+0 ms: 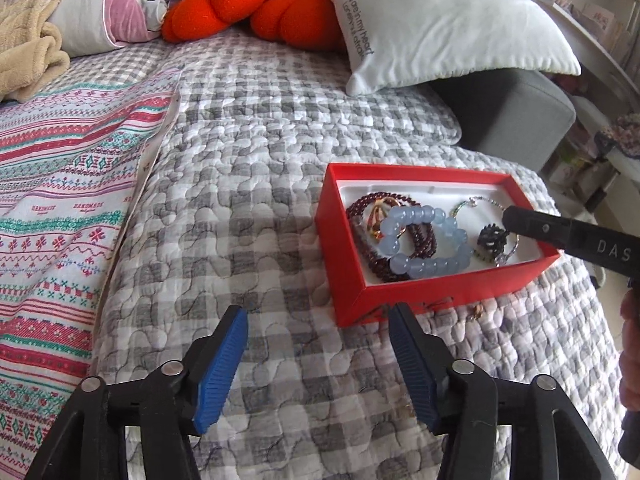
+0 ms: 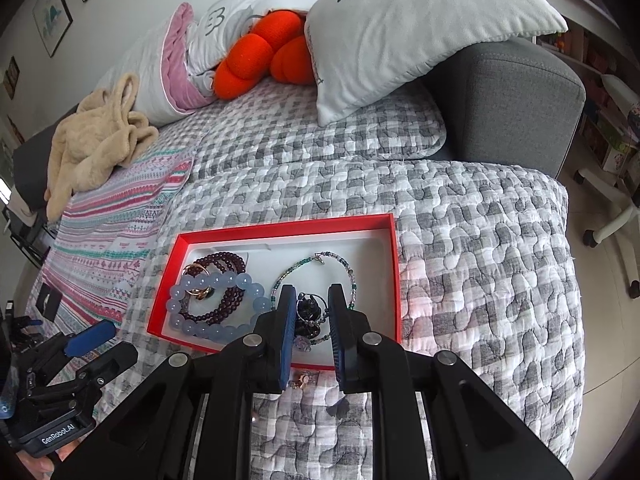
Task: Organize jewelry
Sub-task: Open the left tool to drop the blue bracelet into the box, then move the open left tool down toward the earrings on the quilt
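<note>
A red box (image 1: 420,294) with a white lining lies on the checked quilt; it also shows in the right wrist view (image 2: 394,280). Inside lie a pale blue bead bracelet (image 1: 424,242), a dark red bead strand (image 1: 370,204), a gold piece (image 1: 378,218), a thin green-beaded chain (image 2: 340,260) and a black ornament (image 1: 493,240). My right gripper (image 2: 312,304) is over the box, its jaws partly open on either side of the black ornament (image 2: 308,308). My left gripper (image 1: 318,316) is open and empty, on the quilt in front of the box. A small gold piece (image 2: 301,380) lies on the quilt outside the box.
A white cushion (image 1: 440,12), an orange plush (image 1: 248,0) and a beige fleece (image 1: 28,40) lie at the back. A striped patterned cloth (image 1: 60,184) covers the left. A grey sofa arm (image 2: 512,96) and the quilt's edge are on the right.
</note>
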`<state>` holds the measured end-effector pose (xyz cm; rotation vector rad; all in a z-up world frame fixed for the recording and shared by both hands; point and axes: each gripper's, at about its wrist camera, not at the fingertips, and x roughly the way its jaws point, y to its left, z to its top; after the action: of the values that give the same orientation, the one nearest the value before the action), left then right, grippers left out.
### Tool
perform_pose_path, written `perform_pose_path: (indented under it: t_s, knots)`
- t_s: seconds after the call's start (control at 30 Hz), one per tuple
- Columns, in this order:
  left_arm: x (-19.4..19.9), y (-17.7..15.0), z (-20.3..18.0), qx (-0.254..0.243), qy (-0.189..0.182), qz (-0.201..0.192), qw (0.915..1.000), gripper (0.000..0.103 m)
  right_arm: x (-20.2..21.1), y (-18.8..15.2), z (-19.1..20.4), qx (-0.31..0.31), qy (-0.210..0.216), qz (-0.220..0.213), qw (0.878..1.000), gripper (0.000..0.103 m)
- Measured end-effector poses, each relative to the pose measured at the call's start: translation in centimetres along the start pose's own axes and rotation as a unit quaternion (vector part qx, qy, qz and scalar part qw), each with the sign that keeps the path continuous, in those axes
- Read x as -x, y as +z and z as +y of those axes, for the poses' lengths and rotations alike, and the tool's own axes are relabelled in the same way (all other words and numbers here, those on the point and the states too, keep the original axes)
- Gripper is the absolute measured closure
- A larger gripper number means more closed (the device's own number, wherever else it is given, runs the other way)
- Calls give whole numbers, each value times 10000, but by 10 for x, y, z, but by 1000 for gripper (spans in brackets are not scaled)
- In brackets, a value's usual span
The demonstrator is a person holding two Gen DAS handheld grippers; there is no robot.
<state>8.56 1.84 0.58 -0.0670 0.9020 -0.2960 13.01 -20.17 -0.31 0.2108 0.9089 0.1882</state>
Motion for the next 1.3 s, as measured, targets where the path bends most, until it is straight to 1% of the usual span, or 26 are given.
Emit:
perform_pose_path:
  t_s: [0.03, 0.1, 0.13, 0.17, 0.37, 0.6, 0.8, 0.93, 1.07, 1.13, 1.2, 1.27, 1.3]
  knots:
    - [2, -2, 0, -16, 17, 1, 10000, 28, 0, 0, 1, 0, 30, 17, 10000, 84]
    - [6, -5, 0, -42, 17, -31, 10000, 19, 4, -3, 4, 5, 4, 3, 10000, 70]
    - [8, -6, 0, -54, 1, -33, 10000, 17, 8, -4, 6, 2, 0, -49, 10000, 57]
    - [9, -8, 1, -55, -12, -31, 10000, 14, 11, -5, 7, -6, 14, -106, 9999, 48]
    - [15, -15, 6, 22, -22, 40, 10000, 10, 28, -12, 12, 23, -78, -146, 9999, 47]
    - [15, -22, 10, 12, 156, 128, 9998, 10, 40, -31, 11, 113, -481, 170, 9986, 47]
    - [12, -29, 12, -40, 270, 285, 9992, 10, 47, -51, 1, -35, -648, 429, 9970, 47]
    - [9, -34, 11, -31, 40, 435, 9990, 10, 48, -61, -6, -147, -726, 528, 9959, 47]
    - [2, -38, 4, -33, -215, 579, 9981, 10, 47, -70, -7, -91, -838, 624, 9945, 47]
    - [0, -41, -4, -193, -316, 607, 9975, 12, 45, -73, -7, -54, -878, 664, 9939, 47]
    - [-2, -45, -14, -442, -381, 605, 9965, 21, 43, -76, -7, -16, -870, 708, 9937, 47]
    - [-6, -50, -25, -695, -386, 624, 9949, 24, 42, -78, -6, 22, -878, 737, 9934, 47]
    - [-8, -51, -28, -775, -416, 640, 9941, 29, 41, -79, -6, 43, -879, 750, 9933, 47]
